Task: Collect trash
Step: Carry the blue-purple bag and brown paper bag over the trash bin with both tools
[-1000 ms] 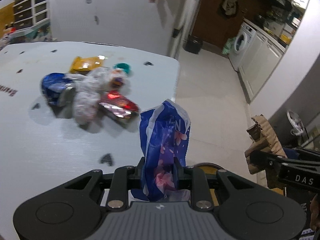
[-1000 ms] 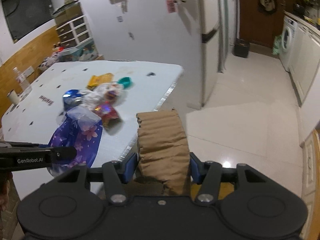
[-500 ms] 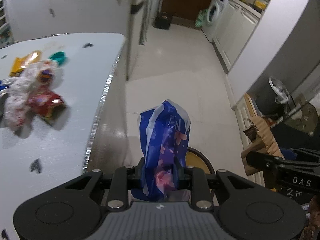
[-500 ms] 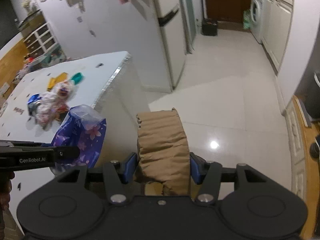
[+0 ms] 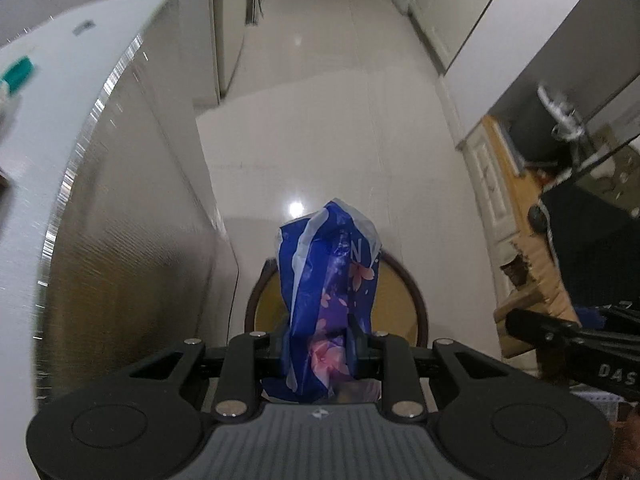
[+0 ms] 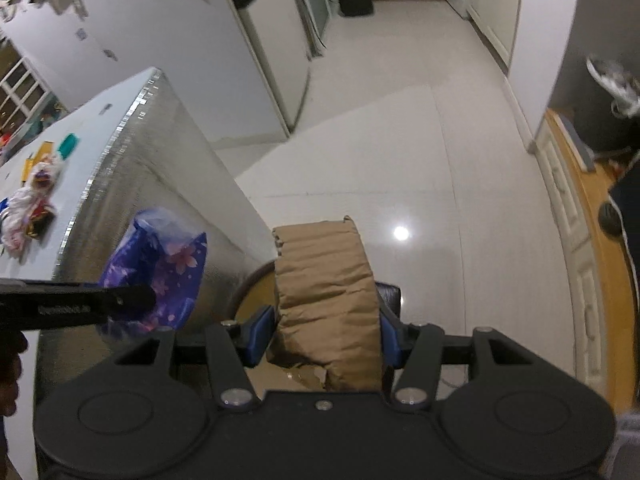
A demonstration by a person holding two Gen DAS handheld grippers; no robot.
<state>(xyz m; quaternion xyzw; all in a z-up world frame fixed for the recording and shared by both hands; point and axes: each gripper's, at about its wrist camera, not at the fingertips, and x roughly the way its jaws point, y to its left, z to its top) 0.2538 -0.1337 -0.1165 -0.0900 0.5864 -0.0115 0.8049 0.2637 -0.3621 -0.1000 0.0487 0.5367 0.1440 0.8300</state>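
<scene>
My left gripper [image 5: 320,354] is shut on a blue plastic wrapper with pink flowers [image 5: 330,280]; the wrapper also shows in the right wrist view [image 6: 160,264]. My right gripper [image 6: 324,332] is shut on a crumpled piece of brown cardboard [image 6: 326,292], which also shows at the right of the left wrist view [image 5: 532,284]. Both hang over a round bin with a dark rim and a yellowish inside [image 5: 404,304], standing on the floor by the table's side; it also shows in the right wrist view [image 6: 250,294]. More trash [image 6: 30,204] lies on the white table top [image 6: 100,128].
The table's silvery side panel [image 5: 132,240] rises just left of the bin. White tiled floor [image 5: 332,120] stretches ahead. A fridge [image 6: 264,52] stands behind the table. A wooden sill and dark furniture [image 5: 592,224] are at the right.
Both grippers have swung away from the table top and down toward the floor, still holding the wrapper and the cardboard. The bin has come fuller into view beneath them.
</scene>
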